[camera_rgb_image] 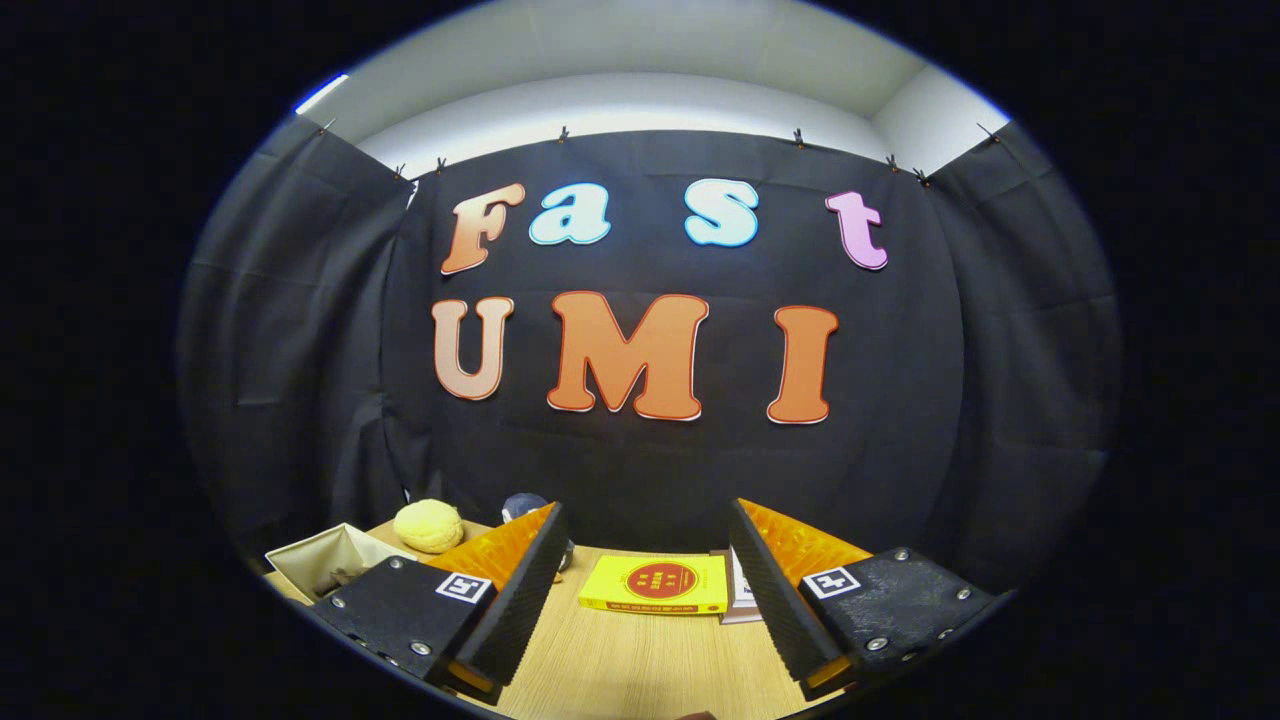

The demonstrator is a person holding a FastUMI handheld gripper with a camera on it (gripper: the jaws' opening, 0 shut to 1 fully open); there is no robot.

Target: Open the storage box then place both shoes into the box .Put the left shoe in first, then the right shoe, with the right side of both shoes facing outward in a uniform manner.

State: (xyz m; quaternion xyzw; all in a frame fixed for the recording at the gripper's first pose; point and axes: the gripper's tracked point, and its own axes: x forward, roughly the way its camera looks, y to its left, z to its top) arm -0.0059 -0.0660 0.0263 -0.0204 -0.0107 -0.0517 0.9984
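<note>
Hand-held gripper (648, 590) spread wide, nothing between ribbed fingers (775, 590). Flat yellow rectangular box with red round mark (655, 584) lying on pale wood-grain table (640, 665), just ahead between fingers. Beige open-top fabric storage box (325, 558) beside left finger, fluffy yellow round ball (429, 526) behind it. Shoes not discernible.

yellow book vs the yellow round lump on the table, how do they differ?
The yellow book is flat, boxy and lies beyond the open gripper, in line with the gap between its fingers; the yellow lump is rounded, paler and sits off past the left finger, beside an open beige box. The book bears a red round mark; the lump is plain. Both rest on the wooden table.
</note>
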